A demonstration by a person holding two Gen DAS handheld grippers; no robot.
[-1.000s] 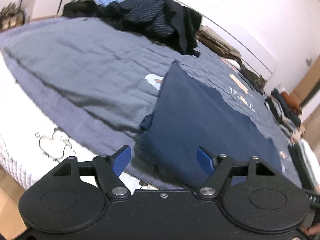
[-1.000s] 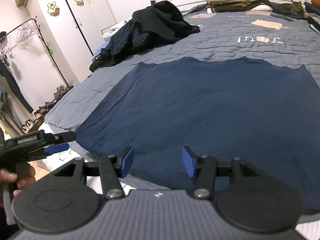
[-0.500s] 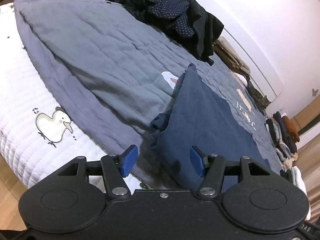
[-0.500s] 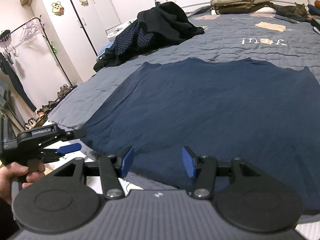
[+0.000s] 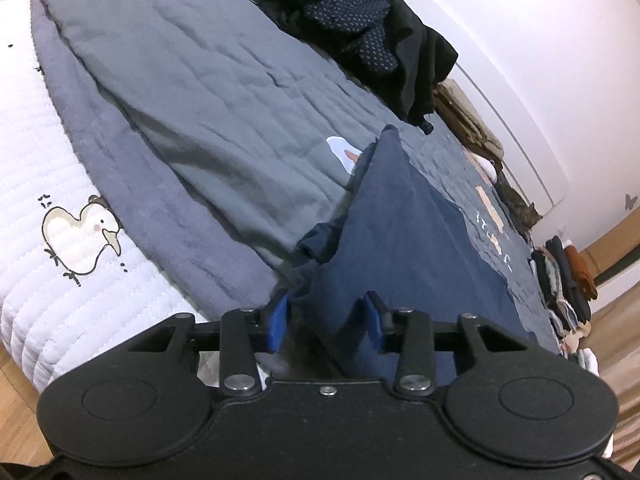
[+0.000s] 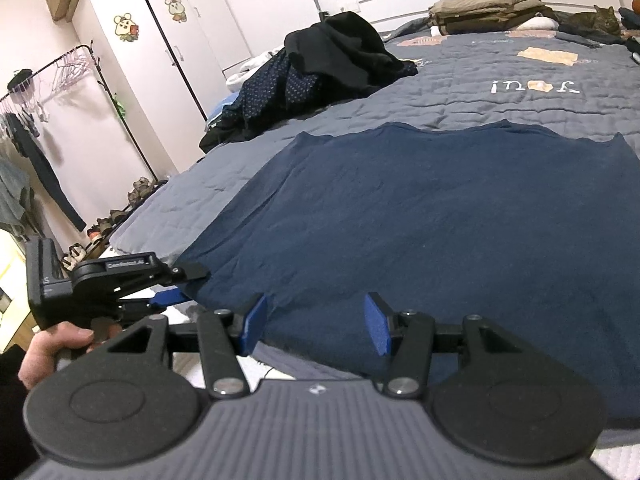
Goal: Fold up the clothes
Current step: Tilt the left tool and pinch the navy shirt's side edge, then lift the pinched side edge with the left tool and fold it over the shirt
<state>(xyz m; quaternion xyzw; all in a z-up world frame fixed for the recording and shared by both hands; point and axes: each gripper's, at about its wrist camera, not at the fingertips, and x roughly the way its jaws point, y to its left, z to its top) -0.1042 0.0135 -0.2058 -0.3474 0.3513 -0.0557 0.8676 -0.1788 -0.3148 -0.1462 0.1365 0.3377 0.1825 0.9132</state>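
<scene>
On the left, the left gripper [image 5: 326,322] is pointing down at the near corner of the navy garment [image 5: 404,248], and its jaws are closing with the bunched corner of cloth sitting between the blue pads [image 5: 278,322]; the pads are not yet pressing on it. In the right wrist view the same tool [image 6: 180,286] is reaching in from the left edge, a hand [image 6: 52,346] wrapped round its handle, its tips lying at the garment's lower left corner.

Further right, the right gripper [image 6: 316,324] is hovering over the near hem of the navy garment [image 6: 420,220] with its jaws standing wide and holding nothing; the hem is running just beyond and under the pads.

The garment is lying spread flat on a grey-blue quilt [image 6: 460,92] covering the bed, which is showing a white quilted sheet [image 5: 36,184] with a duck print at its near left edge. Wooden floor is showing beside the bed.

Beyond the garment to the left, a heap of dark clothes [image 6: 332,68] is piling on the quilt. At the left wall, a clothes rack [image 6: 68,76] and a white wardrobe [image 6: 160,40] are standing. Far right, folded beige bedding [image 6: 488,10] and a cat [image 6: 596,22] are resting at the head of the bed.
</scene>
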